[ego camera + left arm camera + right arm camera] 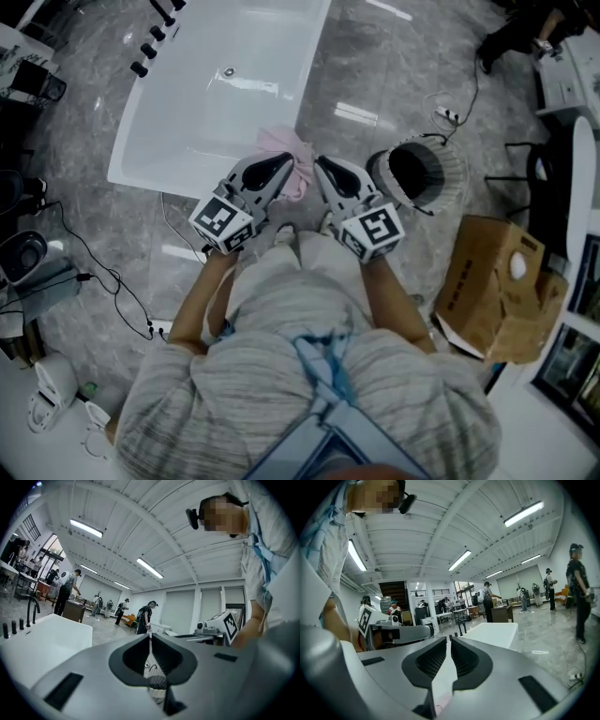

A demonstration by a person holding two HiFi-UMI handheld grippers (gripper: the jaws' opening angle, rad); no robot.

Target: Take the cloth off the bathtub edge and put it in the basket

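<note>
- Now my left fingers (pixel 133 658) are closed beside the cloth (pixel 283 142)
- Right fingers (pixel 466 658) closed too, by its other side
- Cloth lies on the tub (pixel 150 173) corner

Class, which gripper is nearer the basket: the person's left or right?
Right. The right gripper is just left of the basket; the left gripper is farther left, beyond the pink cloth.

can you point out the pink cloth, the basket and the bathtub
pink cloth (pixel 292 152): head view, on its bunched upper folds.
basket (pixel 454 180): head view, on its pale right-hand wall.
bathtub (pixel 150 178): head view, on the near rim by its left corner.
</note>
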